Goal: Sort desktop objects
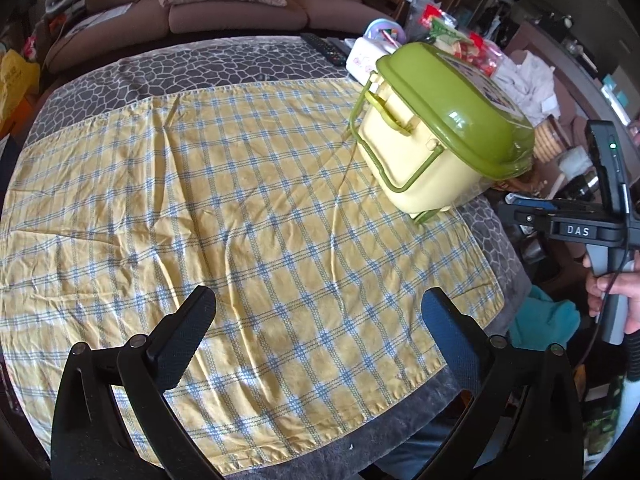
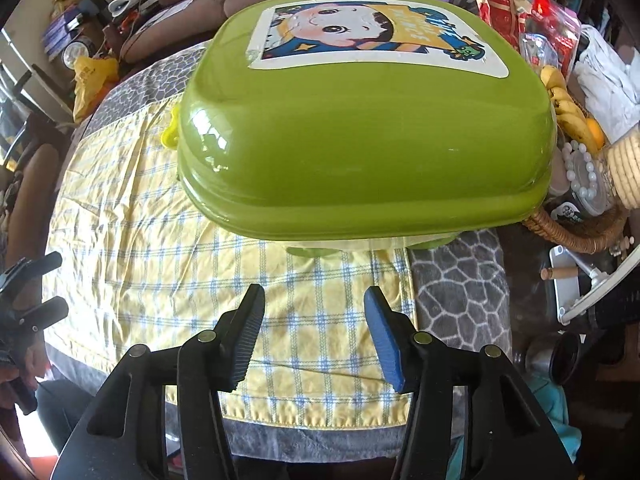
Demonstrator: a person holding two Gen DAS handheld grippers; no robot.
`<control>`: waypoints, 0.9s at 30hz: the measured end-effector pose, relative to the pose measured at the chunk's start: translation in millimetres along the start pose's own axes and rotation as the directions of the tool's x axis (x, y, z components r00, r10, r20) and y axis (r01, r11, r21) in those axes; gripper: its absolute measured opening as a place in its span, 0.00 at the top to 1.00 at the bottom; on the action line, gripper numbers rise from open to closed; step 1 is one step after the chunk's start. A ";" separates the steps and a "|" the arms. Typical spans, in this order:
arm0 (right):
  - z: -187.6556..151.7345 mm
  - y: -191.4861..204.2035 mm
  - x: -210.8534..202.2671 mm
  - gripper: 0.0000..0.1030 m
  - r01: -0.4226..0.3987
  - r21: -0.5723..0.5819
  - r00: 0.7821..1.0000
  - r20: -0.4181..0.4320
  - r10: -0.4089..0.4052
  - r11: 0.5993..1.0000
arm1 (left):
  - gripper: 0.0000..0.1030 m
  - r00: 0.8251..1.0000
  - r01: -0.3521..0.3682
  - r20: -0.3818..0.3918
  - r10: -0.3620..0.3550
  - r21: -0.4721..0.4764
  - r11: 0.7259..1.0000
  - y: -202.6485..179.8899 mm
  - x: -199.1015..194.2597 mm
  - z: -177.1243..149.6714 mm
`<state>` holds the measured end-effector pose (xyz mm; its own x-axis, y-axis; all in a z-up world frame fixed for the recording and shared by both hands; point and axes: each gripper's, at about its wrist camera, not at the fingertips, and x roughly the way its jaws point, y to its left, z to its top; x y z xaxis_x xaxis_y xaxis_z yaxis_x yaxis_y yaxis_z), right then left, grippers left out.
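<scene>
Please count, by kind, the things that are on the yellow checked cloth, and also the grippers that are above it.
Storage box with green lid: 1
Open grippers, holding nothing: 2, left gripper and right gripper
Total: 3

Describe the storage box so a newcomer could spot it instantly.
Find the yellow-and-blue checked cloth covering the table; the box sits at its right edge. It alone has a glossy green domed lid, a cream body, and a cartoon-face sticker on top.

Box on cloth, far right
</scene>
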<state>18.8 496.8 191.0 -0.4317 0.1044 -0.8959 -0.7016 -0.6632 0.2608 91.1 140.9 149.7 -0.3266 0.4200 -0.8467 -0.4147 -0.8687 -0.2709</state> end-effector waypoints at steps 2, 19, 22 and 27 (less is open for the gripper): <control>-4.1 7.7 -3.5 0.35 0.002 -0.008 1.000 0.030 -0.002 1.000 | 0.00 0.999 -0.031 0.013 0.031 -0.011 0.999 4.9 -4.6 -4.9; -36.3 50.4 -13.6 0.14 0.056 -0.003 0.985 0.161 -0.055 0.998 | 0.00 0.976 -0.181 0.113 0.186 -0.057 0.982 13.6 -30.9 -35.3; -41.1 53.0 -18.5 0.14 0.085 -0.005 0.978 0.190 -0.082 0.996 | 0.00 0.973 -0.183 0.129 0.189 -0.060 0.981 12.4 -36.7 -39.0; -49.3 57.1 -27.3 0.14 0.116 -0.008 0.968 0.224 -0.112 0.993 | 0.00 0.967 -0.200 0.150 0.204 -0.045 0.979 5.9 -47.2 -43.7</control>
<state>18.4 419.5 212.6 -0.4667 0.3411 -0.8160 -0.7426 -0.6523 0.1521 141.2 104.5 168.1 -0.5284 0.2683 -0.8055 -0.3029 -0.9459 -0.1165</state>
